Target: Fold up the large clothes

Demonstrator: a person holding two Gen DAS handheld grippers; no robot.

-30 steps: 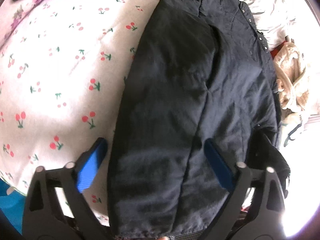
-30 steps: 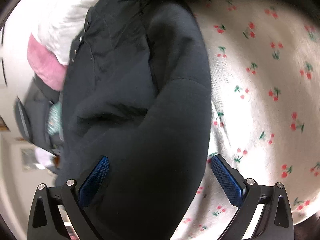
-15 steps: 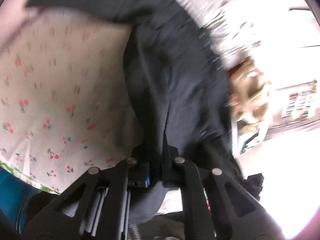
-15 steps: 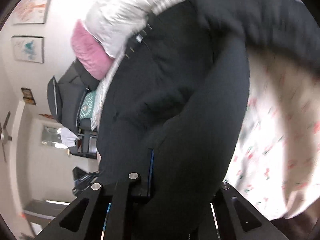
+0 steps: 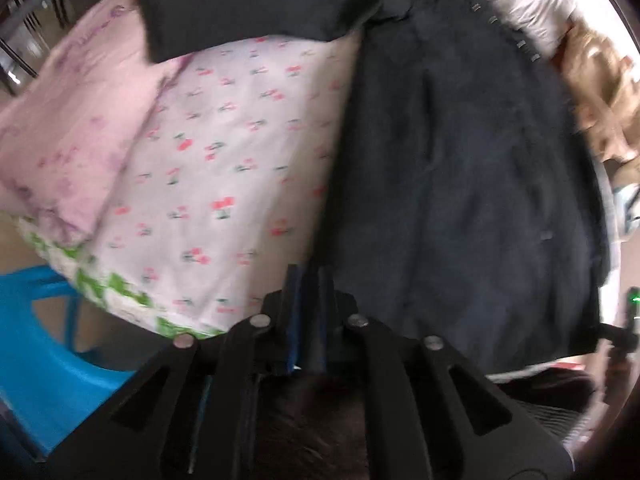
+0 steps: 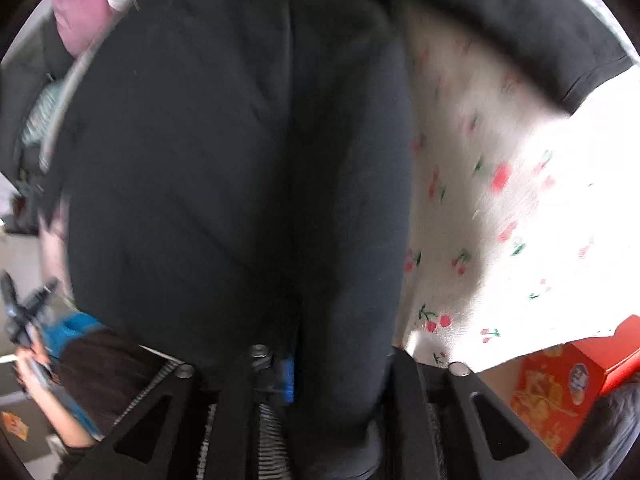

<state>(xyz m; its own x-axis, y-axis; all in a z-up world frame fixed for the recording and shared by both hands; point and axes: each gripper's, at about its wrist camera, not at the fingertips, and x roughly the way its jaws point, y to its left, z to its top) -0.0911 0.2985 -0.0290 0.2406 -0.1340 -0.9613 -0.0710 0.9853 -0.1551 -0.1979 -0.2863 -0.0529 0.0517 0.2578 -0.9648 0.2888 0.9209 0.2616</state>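
On a bed covered with a white sheet printed with small red cherries (image 5: 224,184), a large dark garment (image 5: 460,184), perhaps a jacket or coat, is lying lengthwise, with a row of small metal snaps along its far edge. In the left wrist view the garment is filling the right half of the picture, and one dark sleeve (image 5: 248,12) is stretching out sideways across the top of the sheet. The left gripper (image 5: 308,312) is pointing steeply down at the garment's near left edge; its blue-padded jaws are standing close together and opening slightly, and a thin fold of dark cloth seems to be sitting between them, though blur is making the contact hard to read. A pale pink pillow (image 5: 76,140) is lying at the left of the sheet, just beside it, and a blue plastic stool (image 5: 44,364) is standing lower left, off the bed. A beige fluffy item (image 5: 600,92) is resting past the garment's right edge. In the right wrist view the same garment (image 6: 240,160) is bulging up the middle of the frame, and the right gripper (image 6: 340,364) is clamping a thick bunch of it at the bottom; its jaws are narrow and easing apart, with cloth still packed between them. The cherry sheet (image 6: 500,200) is showing to the right, a red box (image 6: 568,380) is sitting lower right, and a pink cushion (image 6: 76,16) is showing at the upper left.
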